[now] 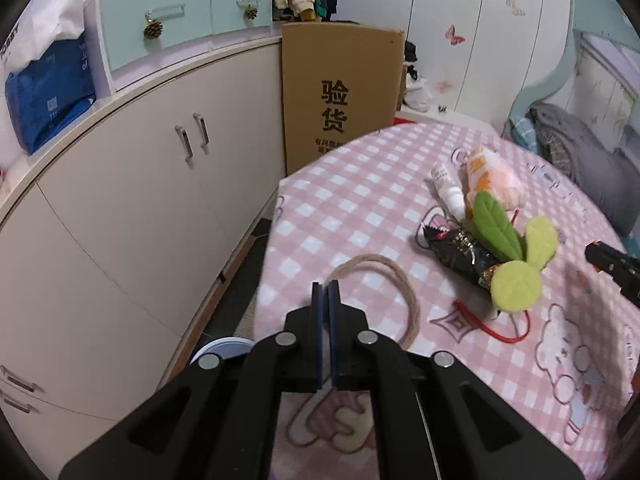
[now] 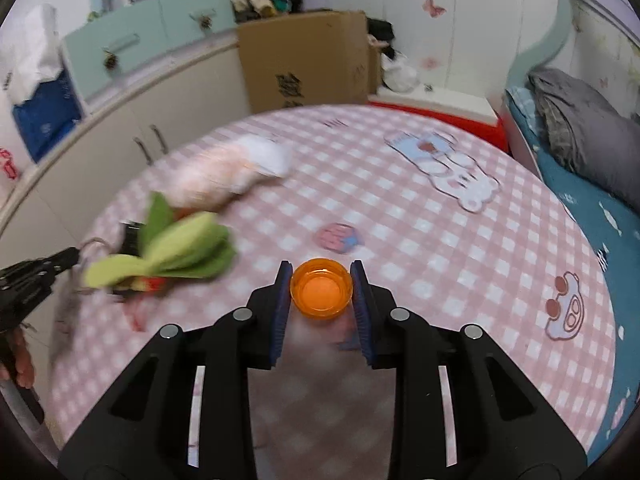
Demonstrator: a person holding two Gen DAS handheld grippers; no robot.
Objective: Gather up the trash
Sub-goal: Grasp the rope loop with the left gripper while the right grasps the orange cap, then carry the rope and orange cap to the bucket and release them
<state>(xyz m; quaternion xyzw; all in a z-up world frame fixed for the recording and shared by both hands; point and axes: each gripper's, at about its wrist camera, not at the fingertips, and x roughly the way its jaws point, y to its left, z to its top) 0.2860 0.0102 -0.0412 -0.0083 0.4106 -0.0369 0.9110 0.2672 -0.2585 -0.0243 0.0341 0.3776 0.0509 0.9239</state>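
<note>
Pink-and-white checked cloth with cartoon prints [image 1: 360, 208] covers the table in both views. Far left in the left wrist view: cream cabinet doors with metal handles [image 1: 192, 140], with pale green drawers [image 1: 160, 20] above them. A tall brown cardboard box printed with black characters [image 1: 340, 96] stands between the cabinet and the table's far edge.

Left gripper [image 1: 326, 300] sits over the near-left part of the table. Its blue-padded fingers [image 1: 317, 320] are pressed nearly together, only a thin slit between them, nothing held. Just beyond the tips lies a loop of beige rope [image 1: 394, 280] on the cloth. Right of the rope: a black crinkled snack wrapper [image 1: 456, 252], partly covered by a green felt leaf toy with round yellow-green lobes [image 1: 516, 280]; a thin red cord [image 1: 492, 328] runs out beneath it. Behind these lie a small white tube [image 1: 448, 190] and an orange-and-white soft plush [image 1: 494, 176], touching each other. The right gripper's black tip [image 1: 608, 260] enters at the right edge.

Right wrist view, blurred on its left side: left gripper [image 2: 60, 260] near the green toy [image 2: 176, 252]. Right gripper [image 2: 322, 276] is centre frame, fingers [image 2: 283, 300] spread to cap width and pinching a translucent orange bottle cap [image 2: 322, 294], open side toward the camera, over the middle of the table. Whether the cap touches the cloth cannot be told. Grey bedding [image 2: 580, 128] lies far right.
</note>
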